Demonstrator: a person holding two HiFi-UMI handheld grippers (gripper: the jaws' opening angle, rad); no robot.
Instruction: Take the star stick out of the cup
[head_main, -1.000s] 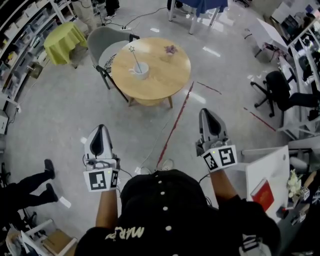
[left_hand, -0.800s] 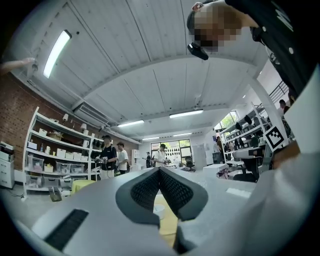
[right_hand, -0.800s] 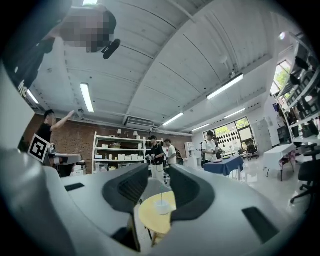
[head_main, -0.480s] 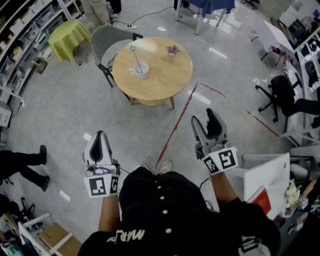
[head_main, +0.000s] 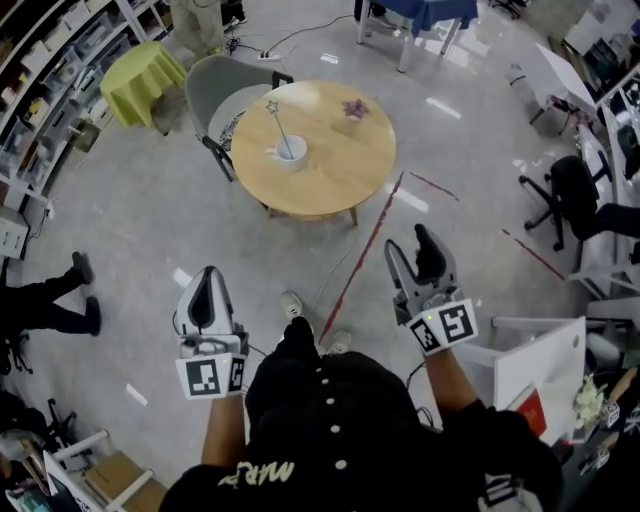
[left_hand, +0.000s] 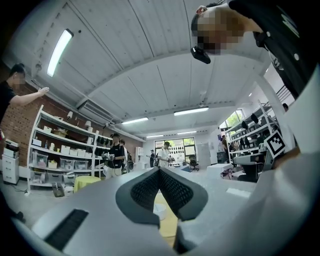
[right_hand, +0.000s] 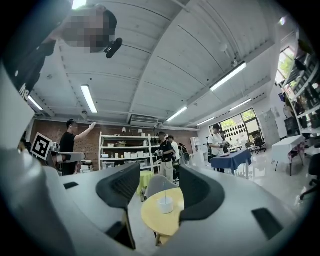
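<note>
A white cup (head_main: 289, 152) stands on the round wooden table (head_main: 340, 180), far ahead of me. A thin star stick (head_main: 278, 123) leans out of the cup. In the right gripper view the cup (right_hand: 165, 204) and its stick (right_hand: 163, 188) show between the jaws, well beyond them. My right gripper (head_main: 416, 258) is held over the floor with its jaws wide apart and nothing between them. My left gripper (head_main: 207, 287) is lower left over the floor, jaws together and empty; its pads (left_hand: 146, 189) meet at the tip.
A grey chair (head_main: 213, 88) stands behind the table. A green-covered stool (head_main: 140, 69) is at the far left, shelves beyond it. A red floor line (head_main: 361, 247) runs toward me. Office chairs (head_main: 570, 190) stand at right. A person's legs (head_main: 50, 310) lie at left.
The right gripper's jaws went from shut to wide apart. The view has shifted forward: the table sits slightly lower and nearer. Both grippers have shifted a little lower in view.
</note>
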